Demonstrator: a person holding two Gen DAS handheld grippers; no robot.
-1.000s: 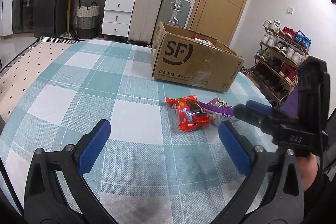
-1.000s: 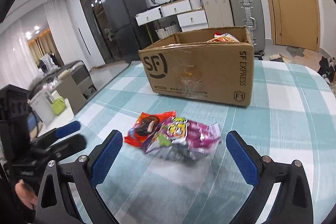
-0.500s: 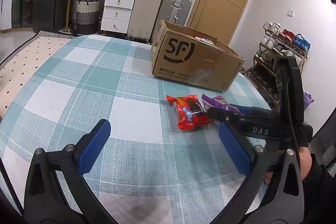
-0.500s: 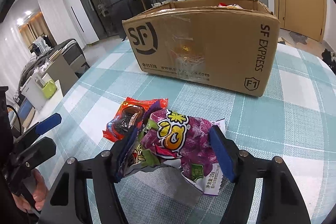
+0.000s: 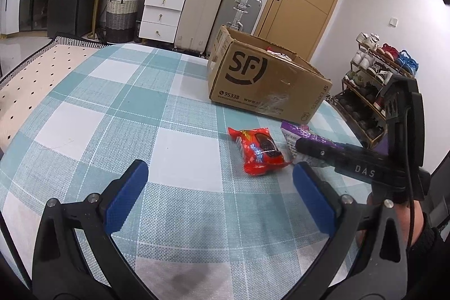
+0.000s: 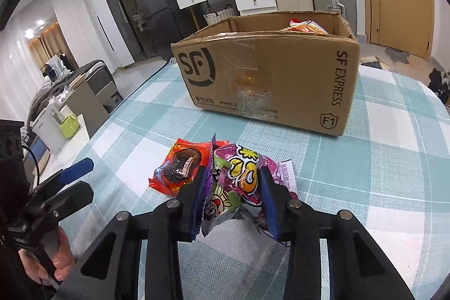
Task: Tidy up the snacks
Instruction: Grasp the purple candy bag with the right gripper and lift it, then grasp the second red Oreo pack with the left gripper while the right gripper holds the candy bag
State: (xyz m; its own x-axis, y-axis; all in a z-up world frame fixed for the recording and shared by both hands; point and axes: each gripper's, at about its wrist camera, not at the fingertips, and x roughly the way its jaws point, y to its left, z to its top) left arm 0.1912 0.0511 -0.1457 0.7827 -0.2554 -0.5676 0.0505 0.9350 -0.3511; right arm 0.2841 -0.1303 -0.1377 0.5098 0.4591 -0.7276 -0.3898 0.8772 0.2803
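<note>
Right gripper (image 6: pixel 234 194) is being clenched on the purple snack bag (image 6: pixel 239 176), lower centre of frame. Red snack pack (image 6: pixel 180 167) is lying touching it at left. Left gripper (image 5: pixel 218 196) is being held spread wide, nothing between. Cardboard box (image 6: pixel 270 80) is sitting upper centre.

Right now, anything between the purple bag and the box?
No. In the right wrist view only bare tablecloth lies between the purple bag, pinched in the right gripper, and the box. The red packet lies beside the bag.
</note>
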